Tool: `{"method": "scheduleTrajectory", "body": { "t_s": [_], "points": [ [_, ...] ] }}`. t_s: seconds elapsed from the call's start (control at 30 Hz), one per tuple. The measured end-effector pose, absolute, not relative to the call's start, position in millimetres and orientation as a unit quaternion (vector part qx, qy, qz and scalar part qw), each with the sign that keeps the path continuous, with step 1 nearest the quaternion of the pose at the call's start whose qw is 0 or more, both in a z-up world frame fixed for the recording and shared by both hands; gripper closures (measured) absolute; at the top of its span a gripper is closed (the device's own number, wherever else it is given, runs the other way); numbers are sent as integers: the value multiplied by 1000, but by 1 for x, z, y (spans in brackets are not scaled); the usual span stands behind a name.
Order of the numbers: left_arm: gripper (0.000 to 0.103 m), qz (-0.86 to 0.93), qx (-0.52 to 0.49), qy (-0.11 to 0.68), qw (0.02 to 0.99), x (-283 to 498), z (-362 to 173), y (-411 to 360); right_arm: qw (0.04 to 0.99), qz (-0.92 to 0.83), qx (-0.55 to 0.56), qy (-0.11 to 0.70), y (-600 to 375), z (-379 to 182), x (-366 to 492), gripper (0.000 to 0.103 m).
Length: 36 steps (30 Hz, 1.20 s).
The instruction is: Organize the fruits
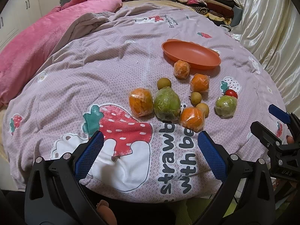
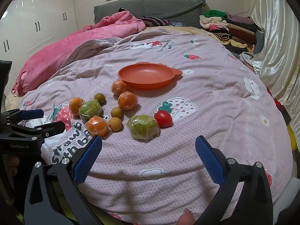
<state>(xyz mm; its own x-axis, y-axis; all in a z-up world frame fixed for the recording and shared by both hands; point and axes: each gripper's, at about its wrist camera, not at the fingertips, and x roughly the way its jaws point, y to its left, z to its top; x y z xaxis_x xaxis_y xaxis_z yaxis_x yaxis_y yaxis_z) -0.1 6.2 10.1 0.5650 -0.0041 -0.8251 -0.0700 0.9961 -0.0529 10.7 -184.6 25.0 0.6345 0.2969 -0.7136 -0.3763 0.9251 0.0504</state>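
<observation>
Left hand-held gripper (image 1: 150, 140) jaws spread wide, empty, blue pads (image 1: 89, 155) angled outward. Right hand-held gripper (image 2: 149, 145) same: wide apart, nothing between. Both level, side by side, right one just off the left one's right flank.

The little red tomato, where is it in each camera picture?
Left wrist view: the small round red tomato peeks out at right, behind a wrapped green fruit.
Right wrist view: the tomato sits near the middle, beside that green fruit.
Shared landmark: the orange plastic plate, farther back in both.
</observation>
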Motion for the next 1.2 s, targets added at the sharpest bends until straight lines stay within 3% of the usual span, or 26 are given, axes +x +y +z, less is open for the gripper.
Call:
{"method": "scheduleTrajectory", "body": {
  "t_s": [1.2],
  "points": [
    [8, 15, -39, 463, 885, 3, 13, 8, 899, 189, -46, 391, -183, 22, 13, 4]
  ]
}}
